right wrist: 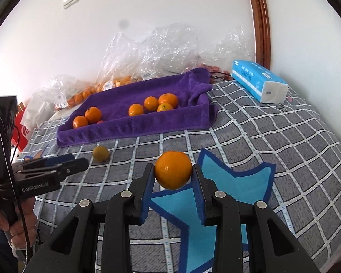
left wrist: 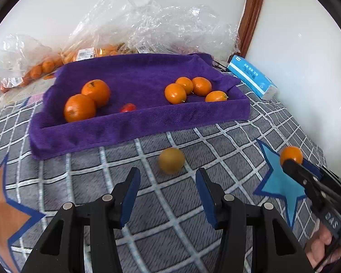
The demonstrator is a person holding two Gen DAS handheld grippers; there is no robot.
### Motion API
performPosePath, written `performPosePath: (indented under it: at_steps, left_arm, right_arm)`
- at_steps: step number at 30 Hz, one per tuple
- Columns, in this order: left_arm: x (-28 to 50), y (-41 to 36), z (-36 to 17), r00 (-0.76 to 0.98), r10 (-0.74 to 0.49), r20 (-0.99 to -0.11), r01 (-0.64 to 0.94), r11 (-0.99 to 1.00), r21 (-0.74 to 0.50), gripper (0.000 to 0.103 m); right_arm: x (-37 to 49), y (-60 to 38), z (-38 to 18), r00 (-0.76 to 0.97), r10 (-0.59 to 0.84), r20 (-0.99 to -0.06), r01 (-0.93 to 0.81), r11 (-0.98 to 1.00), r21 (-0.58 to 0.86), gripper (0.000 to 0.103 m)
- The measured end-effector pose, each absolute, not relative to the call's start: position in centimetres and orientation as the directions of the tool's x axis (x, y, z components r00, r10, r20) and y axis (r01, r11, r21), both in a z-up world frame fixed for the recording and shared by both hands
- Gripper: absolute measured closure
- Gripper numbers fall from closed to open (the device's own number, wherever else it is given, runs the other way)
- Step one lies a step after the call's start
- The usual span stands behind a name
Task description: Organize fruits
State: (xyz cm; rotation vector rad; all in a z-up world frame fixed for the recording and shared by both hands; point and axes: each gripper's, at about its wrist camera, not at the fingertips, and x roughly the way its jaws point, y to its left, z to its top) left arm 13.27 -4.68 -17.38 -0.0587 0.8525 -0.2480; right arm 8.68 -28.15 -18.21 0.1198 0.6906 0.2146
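A purple towel-lined tray (left wrist: 147, 120) (right wrist: 136, 127) holds two large oranges (left wrist: 79, 108) on its left, a small red fruit (left wrist: 127, 107) in the middle and several small oranges (left wrist: 175, 93) (right wrist: 151, 103) on its right. A yellow-green fruit (left wrist: 171, 160) (right wrist: 100, 153) lies on the checked cloth in front of the tray. My left gripper (left wrist: 168, 182) (right wrist: 79, 161) is open and empty just short of that fruit. My right gripper (right wrist: 172, 170) (left wrist: 293, 162) is shut on an orange (right wrist: 172, 169) (left wrist: 291, 154), held above a blue star patch.
Crumpled clear plastic bags (left wrist: 147, 22) with more oranges (left wrist: 42, 67) lie behind the tray against the wall. A blue tissue pack (left wrist: 252, 79) (right wrist: 259, 82) sits at the back right beside a wooden door frame (right wrist: 260, 18). A grey checked cloth (left wrist: 181, 204) covers the surface.
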Motion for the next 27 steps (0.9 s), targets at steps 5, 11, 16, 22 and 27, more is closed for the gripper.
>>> performPosePath:
  at_steps: [5,11,16,22,27]
  left_arm:
    - [14.8,-5.7,-18.1,0.612,-0.251,-0.750,0.184,0.967,-0.174,0.071]
    - [14.5,-5.7,-18.1,0.617,-0.218,-0.756,0.177,0.975,-0.136,0.077]
    - [12.6,-2.7,-17.2,0.643,-0.151,-0.751,0.109,0.988,-0.105,0.077]
    - [10.6,2.4,-17.0,0.644,-0.057,-0.763,0.007,0.998,-0.069,0.077]
    - [10.6,4.9,-17.8,0.639,-0.036,-0.768,-0.046,0.995,-0.085,0.077]
  right_arm:
    - [8.9,-28.2,-18.4,0.750,0.208,-0.628,-0.165,0.978,0.126,0.070]
    - [9.4,-27.0,-18.7,0.739,0.201,-0.643,-0.182,0.978,0.097,0.070]
    - [9.6,-25.5,-18.6,0.730,0.213,-0.649,-0.200,0.975,0.094,0.070]
    - [10.5,-23.1,-18.2,0.717,0.235,-0.656,-0.219,0.970,0.107,0.070]
    - [12.6,-21.3,-19.0,0.662,0.249,-0.707,-0.217,0.967,0.138,0.070]
